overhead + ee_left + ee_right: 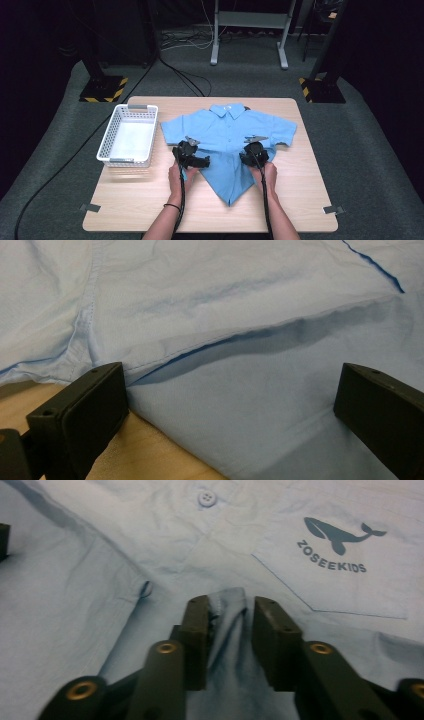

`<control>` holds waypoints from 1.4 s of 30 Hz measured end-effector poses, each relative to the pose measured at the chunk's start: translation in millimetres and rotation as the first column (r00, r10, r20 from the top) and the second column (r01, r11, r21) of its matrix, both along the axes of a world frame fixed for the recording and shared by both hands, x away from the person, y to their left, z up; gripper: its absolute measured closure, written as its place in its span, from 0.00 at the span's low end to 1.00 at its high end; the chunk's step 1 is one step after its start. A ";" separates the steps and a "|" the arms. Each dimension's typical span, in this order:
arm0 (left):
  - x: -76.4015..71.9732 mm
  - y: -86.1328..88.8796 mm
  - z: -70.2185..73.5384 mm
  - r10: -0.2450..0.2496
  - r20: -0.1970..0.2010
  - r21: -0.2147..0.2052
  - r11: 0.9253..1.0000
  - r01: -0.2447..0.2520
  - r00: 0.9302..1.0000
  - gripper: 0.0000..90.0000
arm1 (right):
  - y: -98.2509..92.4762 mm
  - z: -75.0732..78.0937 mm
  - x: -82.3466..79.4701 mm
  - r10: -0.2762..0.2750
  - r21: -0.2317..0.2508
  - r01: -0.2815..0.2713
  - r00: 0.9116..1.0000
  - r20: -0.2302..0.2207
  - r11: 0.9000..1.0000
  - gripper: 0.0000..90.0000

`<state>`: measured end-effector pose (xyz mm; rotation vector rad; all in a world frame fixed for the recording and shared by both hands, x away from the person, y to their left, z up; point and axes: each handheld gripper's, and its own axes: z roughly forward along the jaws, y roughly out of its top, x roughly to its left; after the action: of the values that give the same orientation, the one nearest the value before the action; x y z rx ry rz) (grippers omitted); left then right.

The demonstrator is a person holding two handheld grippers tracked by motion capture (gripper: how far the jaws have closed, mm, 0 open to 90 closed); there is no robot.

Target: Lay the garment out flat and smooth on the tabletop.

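Pinching a raised ridge of light blue fabric between the narrowed jaws of the right gripper (227,630) — cloth bunching up into a soft peak there, creasing around it. Lying just beyond, toward one o'clock in the right gripper view, a flat stitched pocket (345,570) printed with a dark whale and the letters ZOSEEKIDS; toward twelve o'clock, a small round white button (206,498) sitting on the placket.

Standing spread wide, the left gripper (227,405), its blocky matte black jaws resting low on either side of a folded hem, pressing on nothing; smooth woven cloth lying between them, a dark shadowed fold running diagonally across it.

Lying flat at the centre of the table (125,200) in the high view, the short-sleeved shirt (227,132), collar pointing to twelve o'clock, bottom edge folded into a point toward six o'clock. Resting on its lower half, the left gripper (186,150) at about eight o'clock of the shirt and the right gripper (254,147) at about four o'clock, both hands coming in from six o'clock.

Sitting at nine o'clock of the shirt, well apart from the grippers — a white plastic basket (111,145), rectangular, lattice-walled, holding nothing visible over its pale floor. Showing beneath everything, pale wood-grain tabletop with rounded corners.
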<state>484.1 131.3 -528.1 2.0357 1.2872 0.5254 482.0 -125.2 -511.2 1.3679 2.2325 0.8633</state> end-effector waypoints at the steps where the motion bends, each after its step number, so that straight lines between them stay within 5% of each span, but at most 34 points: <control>1: 0.0 0.0 0.0 0.000 0.000 0.000 1.000 0.000 1.000 0.01 | 1.1 0.0 -1.0 0.007 -0.002 -0.007 1.000 0.003 1.000 0.81; 7: 0.0 0.0 0.0 0.000 0.000 0.000 1.000 0.000 1.000 0.01 | 0.2 1.0 -4.7 0.015 0.006 -0.015 1.000 -0.001 1.000 0.88; 27: 0.0 0.0 0.0 0.000 0.000 0.000 1.000 0.000 1.000 0.01 | -28.1 20.3 -44.7 0.013 0.034 -0.016 0.997 0.075 0.999 0.87; 42: 0.0 0.0 0.0 0.000 0.000 0.000 1.000 0.000 1.000 0.01 | -52.4 19.2 -73.6 -0.036 0.054 0.031 0.995 0.096 0.998 0.86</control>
<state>484.2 131.3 -528.1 2.0358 1.2868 0.5253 408.5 -177.6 -492.0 1.3528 2.1222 0.9625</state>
